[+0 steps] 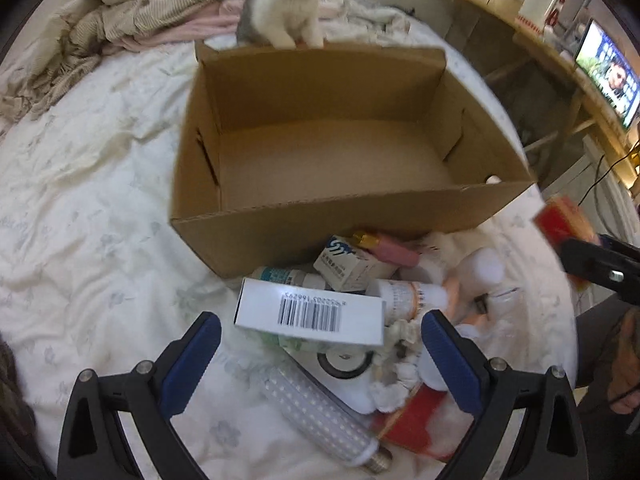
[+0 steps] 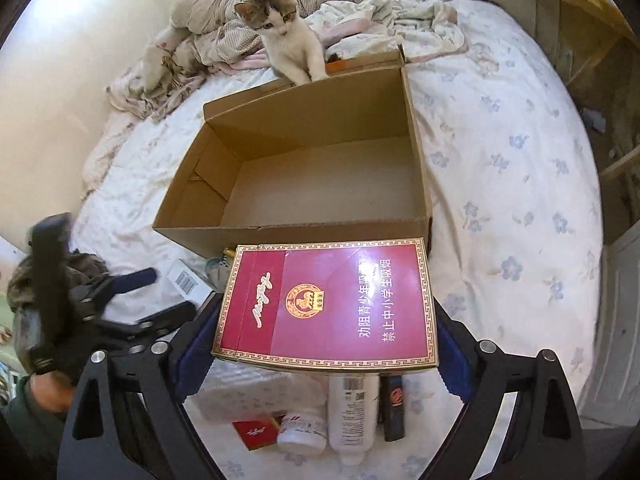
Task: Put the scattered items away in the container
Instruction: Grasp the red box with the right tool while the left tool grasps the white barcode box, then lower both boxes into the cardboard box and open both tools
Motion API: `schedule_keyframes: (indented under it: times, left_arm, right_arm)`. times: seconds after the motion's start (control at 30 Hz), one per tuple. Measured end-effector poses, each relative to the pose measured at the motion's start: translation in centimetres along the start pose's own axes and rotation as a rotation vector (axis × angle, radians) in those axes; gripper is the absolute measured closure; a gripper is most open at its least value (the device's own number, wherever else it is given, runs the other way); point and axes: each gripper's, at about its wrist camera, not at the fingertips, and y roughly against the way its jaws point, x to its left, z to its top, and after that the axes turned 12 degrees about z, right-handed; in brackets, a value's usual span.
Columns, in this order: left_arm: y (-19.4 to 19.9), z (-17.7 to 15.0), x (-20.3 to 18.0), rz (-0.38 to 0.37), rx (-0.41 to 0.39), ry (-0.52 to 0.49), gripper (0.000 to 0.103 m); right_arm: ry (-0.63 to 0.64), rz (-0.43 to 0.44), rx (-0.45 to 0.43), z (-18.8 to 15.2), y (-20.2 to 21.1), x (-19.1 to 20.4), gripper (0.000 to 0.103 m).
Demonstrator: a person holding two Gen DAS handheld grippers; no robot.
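Right tongs [image 2: 324,344] grip the red carton [image 2: 326,306] across its width, just short of the empty box [image 2: 296,226] on the bed. I should clear the near wall, keep it level, and release low inside. Left tongs [image 1: 320,344] are open over the pile [image 1: 372,304]; the cat [image 2: 288,46] is at the far rim.

The big red box [image 2: 326,308] sits flat between the right gripper [image 2: 320,344] fingers, the open brown box [image 2: 296,224] just ahead.
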Motion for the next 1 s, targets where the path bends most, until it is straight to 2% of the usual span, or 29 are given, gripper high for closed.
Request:
schedule_keyframes:
  times: [0.13,0.17,0.2,0.27,0.4,0.67,0.8,0.9,1.0]
  left_arm:
    - [-1.7,0.2,-0.3,0.05,0.031,-0.013,0.004]
    - [-1.8,0.2,-0.2,0.062,0.028,-0.009,0.012]
    - [-1.9,0.2,0.0,0.063,0.036,-0.007,0.025]
    - [-1.7,0.0,0.3,0.054,0.049,-0.004,0.024]
    - [0.0,-0.4,0.6,0.099,0.011,-0.011,0.025]
    - [4.8,0.1,2.0,0.101,-0.081,0.073,0.024]
    - [6.9,1.8,3.0,0.116,-0.143,0.067,0.024]
    - [8.1,3.4,3.2,0.151,-0.189,0.053,0.024]
    - [8.3,5.3,3.3,0.148,-0.201,0.064,0.024]
  right_arm:
    - [0.011,0.028,-0.019,0.5,-0.2,0.8,0.01]
    - [0.018,0.034,-0.022,0.6,-0.2,1.0,0.01]
    - [0.02,0.037,-0.025,0.7,-0.1,1.3,0.01]
    - [0.022,0.045,-0.027,0.7,0.0,1.5,0.01]
    - [0.018,0.061,-0.021,0.7,0.0,1.7,0.01]
    - [0.036,0.077,-0.033,1.4,0.5,2.1,0.01]
    - [0.077,0.054,-0.046,3.3,0.7,2.4,0.01]
    - [0.084,0.069,-0.071,5.1,0.9,2.3,0.01]
    - [0.093,0.074,-0.08,6.9,0.2,2.2,0.01]
